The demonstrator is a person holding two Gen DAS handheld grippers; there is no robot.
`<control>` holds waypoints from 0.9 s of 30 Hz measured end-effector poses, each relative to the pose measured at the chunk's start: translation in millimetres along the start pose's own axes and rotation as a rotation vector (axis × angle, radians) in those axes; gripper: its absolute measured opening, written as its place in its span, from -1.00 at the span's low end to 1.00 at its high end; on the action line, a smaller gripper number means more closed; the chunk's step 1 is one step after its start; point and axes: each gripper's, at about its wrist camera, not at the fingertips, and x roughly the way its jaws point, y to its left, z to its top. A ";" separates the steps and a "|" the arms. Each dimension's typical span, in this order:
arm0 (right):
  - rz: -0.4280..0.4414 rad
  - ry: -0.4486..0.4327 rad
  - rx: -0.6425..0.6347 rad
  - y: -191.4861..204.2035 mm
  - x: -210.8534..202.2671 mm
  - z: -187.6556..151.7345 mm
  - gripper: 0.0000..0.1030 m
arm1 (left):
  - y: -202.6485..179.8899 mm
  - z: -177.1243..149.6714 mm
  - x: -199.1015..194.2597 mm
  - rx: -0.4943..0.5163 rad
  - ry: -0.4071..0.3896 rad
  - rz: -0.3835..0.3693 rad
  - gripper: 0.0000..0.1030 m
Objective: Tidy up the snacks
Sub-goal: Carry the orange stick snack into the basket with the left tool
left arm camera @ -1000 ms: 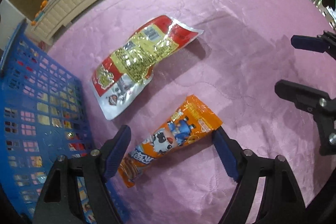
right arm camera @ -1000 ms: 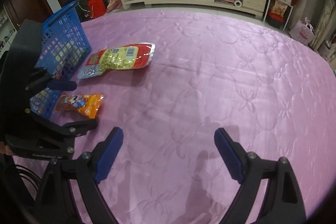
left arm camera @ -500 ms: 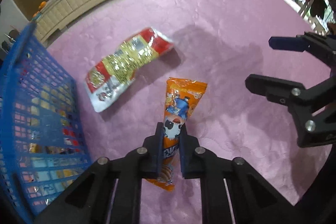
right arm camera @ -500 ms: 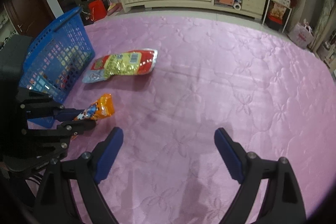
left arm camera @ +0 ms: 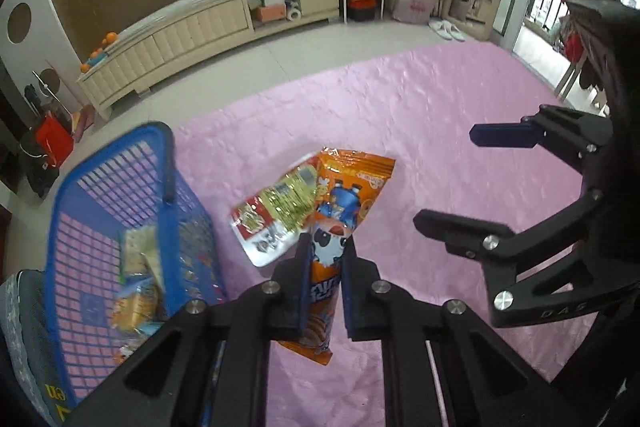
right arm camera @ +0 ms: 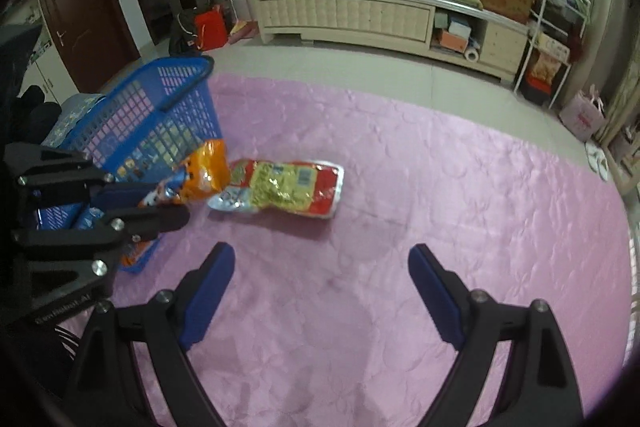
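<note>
1. Left hand-held gripper (left arm camera: 323,281): clamped on orange snack pouch (left arm camera: 340,211), lifted beside blue basket (left arm camera: 80,211).
2. Pouch: light, crinkly, probably slippery; pinched low on the body, so it may swing.
3. Right hand-held gripper (right arm camera: 320,291): wide, empty.
4. Red-and-yellow packet (right arm camera: 286,189): flat on pink bedspread (right arm camera: 460,207).

Two snack packets (left arm camera: 348,195) (right arm camera: 286,187), one blue basket (right arm camera: 160,119), two claws (left arm camera: 324,283) (right arm camera: 320,291).

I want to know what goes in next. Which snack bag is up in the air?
The orange snack bag, pinched in the left gripper. The red and yellow snack bag lies flat on the pink cloth, untouched.
</note>
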 end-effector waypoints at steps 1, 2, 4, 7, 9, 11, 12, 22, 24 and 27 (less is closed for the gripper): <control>0.000 -0.002 -0.011 3.0 -1.4 4.1 0.77 | 3.7 4.4 -3.9 -0.001 -0.003 0.003 -0.77; -0.006 -0.006 -0.023 6.2 -3.0 8.9 0.77 | 6.8 5.4 -6.9 -0.004 -0.008 0.003 -0.77; -0.017 -0.012 -0.039 10.9 -5.2 16.5 0.77 | 12.3 7.7 -12.4 -0.012 -0.015 0.003 -0.77; -0.024 -0.014 -0.061 15.3 -8.3 27.2 0.77 | 25.1 13.4 -10.7 -0.035 -0.018 0.000 -0.77; -0.028 -0.010 -0.090 19.7 -7.3 34.6 0.77 | 38.4 13.9 -20.2 -0.042 -0.012 0.009 -0.77; -0.037 -0.002 -0.127 26.8 -3.3 42.9 0.77 | 45.0 15.1 -24.2 -0.057 -0.010 0.013 -0.77; -0.038 0.002 -0.141 31.0 -1.6 45.4 0.77 | 50.2 15.5 -28.3 -0.073 -0.014 0.017 -0.77; 0.012 0.149 -0.292 58.6 67.4 62.0 0.77 | 123.2 -8.7 -31.1 -0.302 0.009 0.058 -0.77; 0.004 0.186 -0.339 65.3 79.5 59.1 0.77 | 134.9 -16.3 -27.2 -0.319 0.022 0.073 -0.77; -0.029 0.228 -0.440 77.7 100.9 52.4 0.77 | 146.1 -23.8 -19.1 -0.342 0.039 0.082 -0.76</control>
